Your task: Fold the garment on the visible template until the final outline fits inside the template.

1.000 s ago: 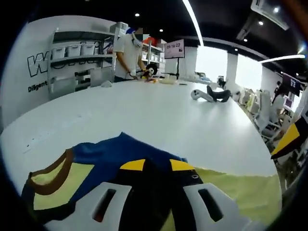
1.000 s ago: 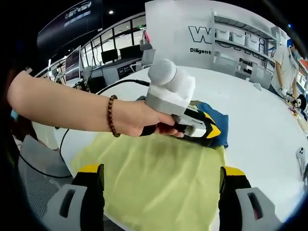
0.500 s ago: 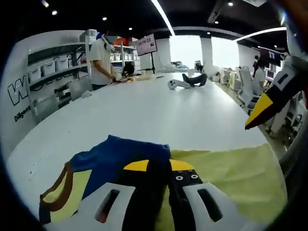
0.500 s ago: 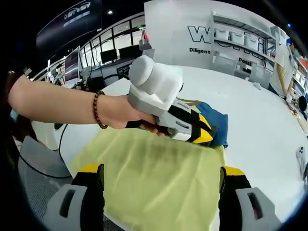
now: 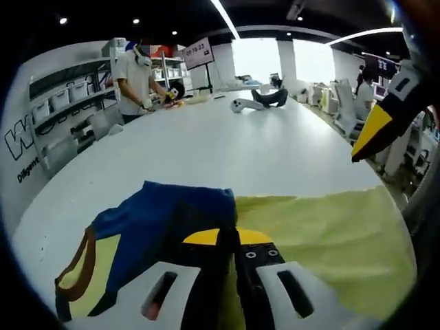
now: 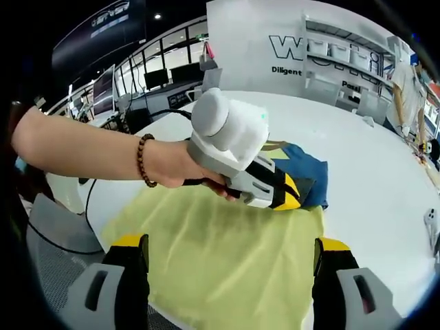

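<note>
Soft yellow-and-blue garment (image 6: pixel 227 254) — left gripper (image 5: pixel 228 237) pinching

The left gripper (image 6: pixel 285 196) is held in the person's left hand (image 6: pixel 184 168), forearm reaching in from 9 o'clock, a bead bracelet (image 6: pixel 143 159) at the wrist; its jaws are pressed together. The right gripper (image 6: pixel 230 265) has its jaws spread wide, tips at 7 and 5 o'clock.

Garment (image 5: pixel 323 227) on white table (image 5: pixel 227 144)
</note>
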